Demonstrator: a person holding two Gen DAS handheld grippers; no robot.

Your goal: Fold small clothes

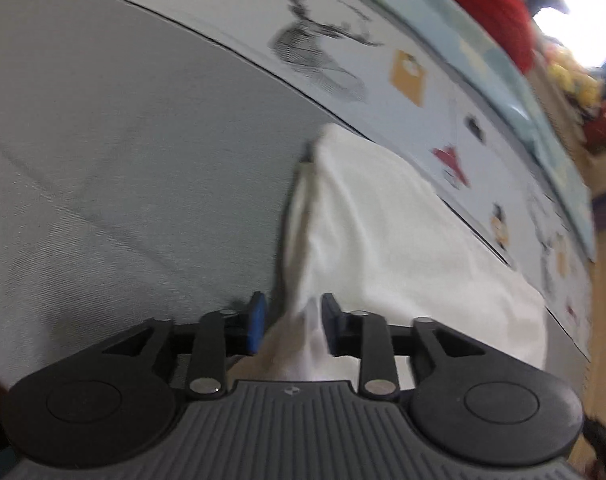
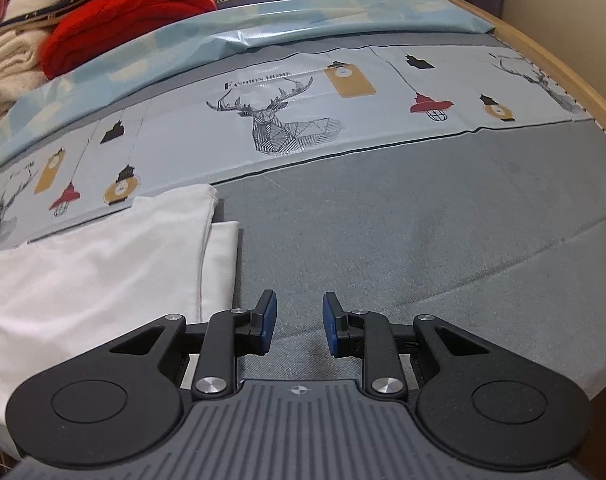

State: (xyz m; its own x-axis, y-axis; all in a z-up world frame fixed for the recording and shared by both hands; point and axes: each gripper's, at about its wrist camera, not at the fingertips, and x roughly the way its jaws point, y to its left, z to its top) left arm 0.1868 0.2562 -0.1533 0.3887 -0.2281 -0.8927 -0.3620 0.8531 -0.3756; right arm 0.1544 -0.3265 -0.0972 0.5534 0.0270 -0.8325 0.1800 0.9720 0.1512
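Note:
A white garment (image 1: pixel 387 232) lies on the grey cloth surface (image 1: pixel 123 160), partly folded. In the left wrist view a raised ridge of its fabric runs between my left gripper's (image 1: pixel 294 326) blue pads (image 1: pixel 257 320); the jaws stand apart around it and do not pinch it. The view is blurred. In the right wrist view the same white garment (image 2: pixel 95 264) lies at the left, with a folded layer edge on top. My right gripper (image 2: pixel 299 326) is open and empty over bare grey cloth, just right of the garment's edge.
A printed sheet with deer and lanterns (image 2: pixel 287 120) lies beyond the grey cloth, then a light blue sheet (image 2: pixel 263 28). A pile of clothes with a red knit (image 2: pixel 131 12) sits at the far left. A wooden edge (image 2: pixel 575 80) bounds the right.

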